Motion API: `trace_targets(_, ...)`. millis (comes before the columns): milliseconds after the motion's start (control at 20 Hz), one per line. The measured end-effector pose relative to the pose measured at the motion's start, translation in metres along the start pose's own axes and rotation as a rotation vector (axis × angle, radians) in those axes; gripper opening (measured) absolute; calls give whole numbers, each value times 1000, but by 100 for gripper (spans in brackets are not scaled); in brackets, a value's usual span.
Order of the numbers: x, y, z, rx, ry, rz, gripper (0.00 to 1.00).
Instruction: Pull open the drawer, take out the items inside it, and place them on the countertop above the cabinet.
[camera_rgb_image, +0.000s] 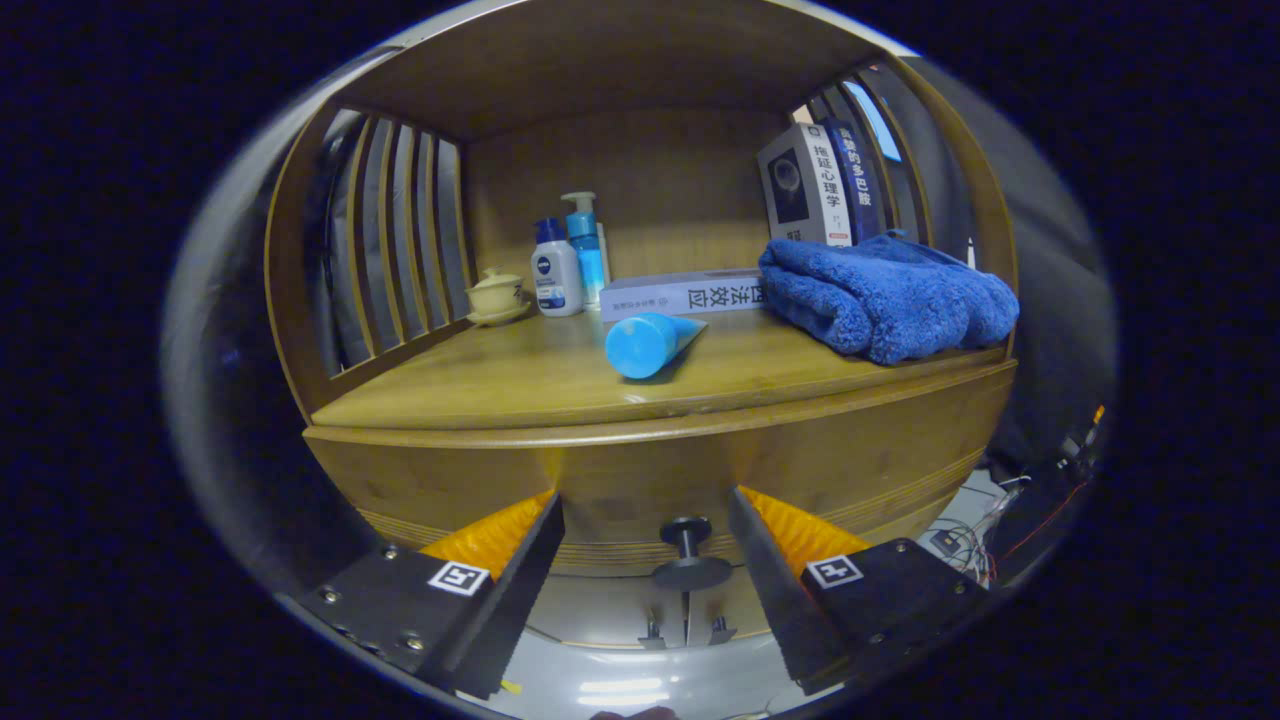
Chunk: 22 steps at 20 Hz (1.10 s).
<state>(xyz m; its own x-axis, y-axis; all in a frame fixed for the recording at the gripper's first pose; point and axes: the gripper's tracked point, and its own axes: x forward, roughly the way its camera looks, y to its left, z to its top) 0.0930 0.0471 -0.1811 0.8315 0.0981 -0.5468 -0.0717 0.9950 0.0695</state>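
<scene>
A wooden cabinet faces me, its closed drawer front (640, 480) just ahead of my fingers. The drawer's dark round knob (688, 552) sticks out toward me and sits between the two fingertips, untouched by either. My gripper (645, 510) is open, with nothing held. The countertop (520, 380) above the drawer carries a blue tube (648, 342) lying on its side near the front edge. The drawer's contents are hidden.
On the countertop a folded blue towel (885, 295) lies at the right, upright books (820, 185) behind it and a flat book (685, 293) at the back. Two bottles (568, 265) and a lidded cup (495, 296) stand beside the slatted left wall. Cables (1010, 520) lie right of the cabinet.
</scene>
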Motion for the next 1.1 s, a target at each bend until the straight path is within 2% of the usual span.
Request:
trace_targets(250,3,-5,-9,-7,38,-3,100)
trace_targets(500,-2,3,1,-3,14,31,100)
trace_targets(800,-24,16,51,-40,-111,67,100)
trace_targets(1100,-55,16,119,-49,-272,55,100)
